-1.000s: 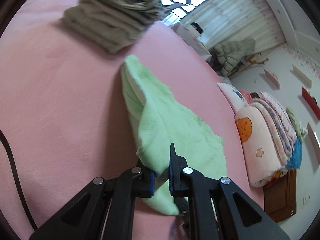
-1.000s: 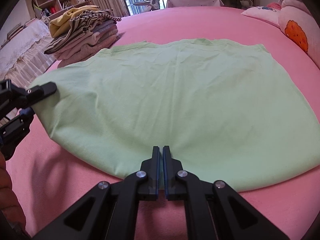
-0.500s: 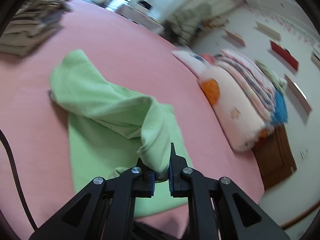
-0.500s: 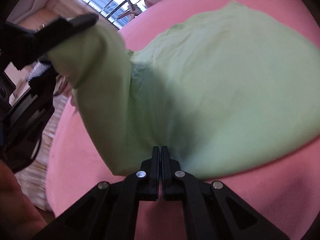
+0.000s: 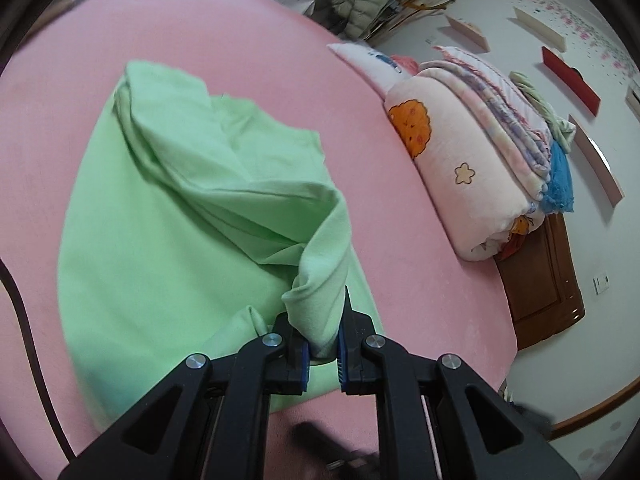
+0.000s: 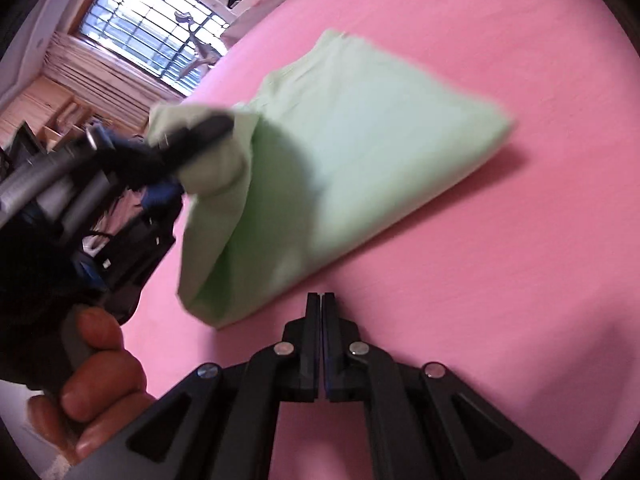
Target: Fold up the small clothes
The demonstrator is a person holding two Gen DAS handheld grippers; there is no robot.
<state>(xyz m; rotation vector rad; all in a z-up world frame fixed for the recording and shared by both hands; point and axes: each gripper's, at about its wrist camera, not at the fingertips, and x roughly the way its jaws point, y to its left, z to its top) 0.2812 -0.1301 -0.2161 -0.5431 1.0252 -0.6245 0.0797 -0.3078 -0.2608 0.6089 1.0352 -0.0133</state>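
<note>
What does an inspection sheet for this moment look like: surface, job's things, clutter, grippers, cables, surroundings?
Surface: pink bed sheet, smooth.
Job's things: green garment, one side lifted and draped over the rest.
Clutter: rolled quilt and pillow at the bed's edge.
Grippers: left gripper shut on a bunched corner of the garment; right gripper shut, empty, over bare sheet beside the garment.
Cables: dark cable across the sheet.
Surroundings: barred window, wooden cabinet, wall shelves.
</note>
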